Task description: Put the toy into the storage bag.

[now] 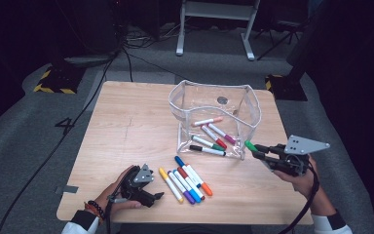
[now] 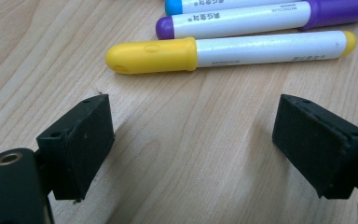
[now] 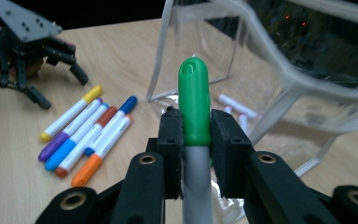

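the right claw (image 1: 262, 150) is clamped on a green-capped marker (image 3: 193, 102), its two black jaws pressed against the cap's lower end and the grey barrel below it, with the cap tip sticking out past the jaws. in the high view this marker (image 1: 251, 146) sits raised off the bench (image 1: 126, 126), just beside the near right corner of the clear plastic bin (image 1: 253, 105), outside its wall. inside the bin lie several more markers (image 1: 209, 136), among them ones capped in orange, red, pink, green and black. the left claw (image 1: 157, 196) rests low over the bench near its front left edge, jaws spread wide and holding nothing; bare wood shows between them in the left gripper view. just ahead of those jaws lies a yellow marker (image 2: 223, 51), with a purple marker (image 2: 261, 19) next behind it. these belong to a loose row of markers (image 1: 185, 183) lying side by side on the bench between the two claws, in front of the bin.
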{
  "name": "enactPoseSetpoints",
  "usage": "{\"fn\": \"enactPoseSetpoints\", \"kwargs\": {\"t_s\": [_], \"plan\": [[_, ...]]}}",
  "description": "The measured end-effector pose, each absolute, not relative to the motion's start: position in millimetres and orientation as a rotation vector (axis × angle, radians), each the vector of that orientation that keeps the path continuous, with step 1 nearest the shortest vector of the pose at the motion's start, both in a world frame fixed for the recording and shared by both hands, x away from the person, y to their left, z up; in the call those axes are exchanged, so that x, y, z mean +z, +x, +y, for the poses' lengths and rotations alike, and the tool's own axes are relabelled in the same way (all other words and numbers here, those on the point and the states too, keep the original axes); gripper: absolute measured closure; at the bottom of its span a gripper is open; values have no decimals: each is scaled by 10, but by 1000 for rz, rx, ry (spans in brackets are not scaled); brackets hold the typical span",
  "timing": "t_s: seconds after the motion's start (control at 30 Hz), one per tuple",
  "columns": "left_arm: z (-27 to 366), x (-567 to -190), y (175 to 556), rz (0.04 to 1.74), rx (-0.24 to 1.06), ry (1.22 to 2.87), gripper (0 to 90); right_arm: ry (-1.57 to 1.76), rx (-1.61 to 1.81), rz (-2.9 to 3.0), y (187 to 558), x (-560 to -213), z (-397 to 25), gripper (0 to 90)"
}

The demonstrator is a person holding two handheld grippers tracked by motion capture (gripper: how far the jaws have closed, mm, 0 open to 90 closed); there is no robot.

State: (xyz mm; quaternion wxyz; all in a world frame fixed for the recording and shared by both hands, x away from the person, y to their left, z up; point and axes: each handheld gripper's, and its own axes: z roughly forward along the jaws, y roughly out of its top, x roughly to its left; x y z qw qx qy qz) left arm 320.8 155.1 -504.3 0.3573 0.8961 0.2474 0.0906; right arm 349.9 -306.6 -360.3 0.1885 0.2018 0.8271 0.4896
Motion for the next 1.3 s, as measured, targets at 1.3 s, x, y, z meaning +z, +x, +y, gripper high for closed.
{"fn": "enactPoseSetpoints", "kwargs": {"t_s": [1.3], "plan": [[1558,-5043,3210,631,230,2314,129,555,914,2558,5089,-3058,-2062,748]]}}
